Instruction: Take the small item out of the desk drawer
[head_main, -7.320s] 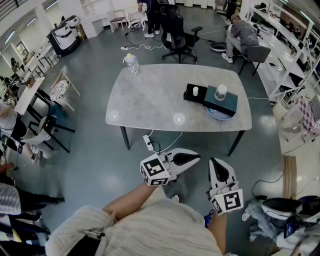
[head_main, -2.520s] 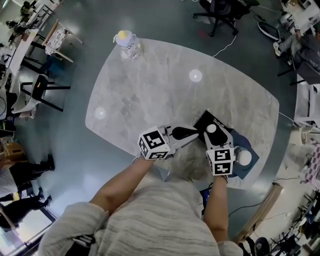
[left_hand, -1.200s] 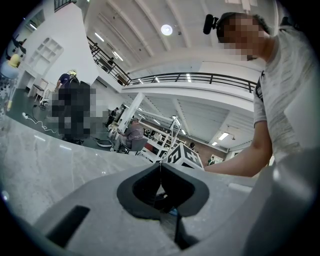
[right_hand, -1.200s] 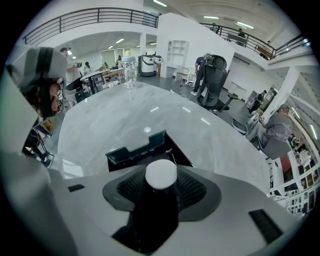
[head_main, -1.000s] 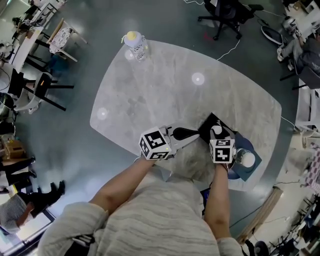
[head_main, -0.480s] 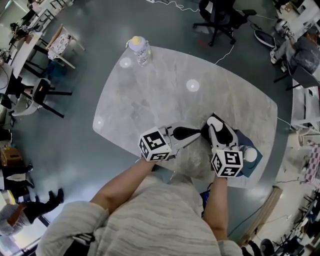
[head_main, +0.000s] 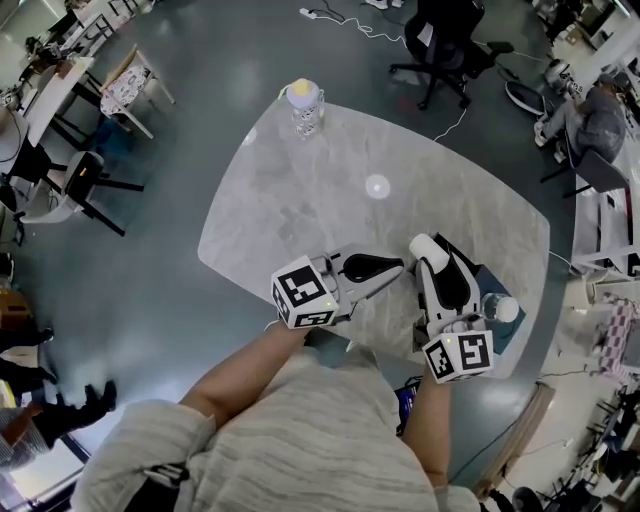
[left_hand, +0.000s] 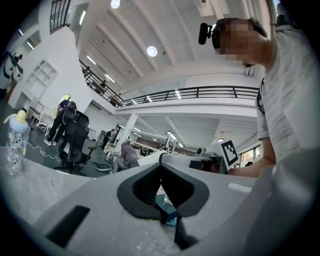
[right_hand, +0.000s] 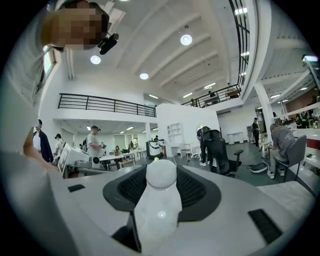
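My right gripper is shut on the small white item, a rounded, bottle-shaped piece held above the near right part of the marble table. In the right gripper view the item stands upright between the dark pads of the right gripper. The dark teal drawer box lies mostly under that gripper, so its drawer is hidden. A clear round object sits on top of the box. My left gripper hovers just left of the right one, shut and holding nothing; its tips meet in the left gripper view.
A clear bottle with a yellow cap stands at the table's far edge, also seen as the bottle at the left. A black office chair is beyond the table. Chairs and desks stand far left. Cables lie on the floor.
The right gripper went down to the open drawer, shut on the white item and has now drawn back toward me with it. The left gripper has barely moved.
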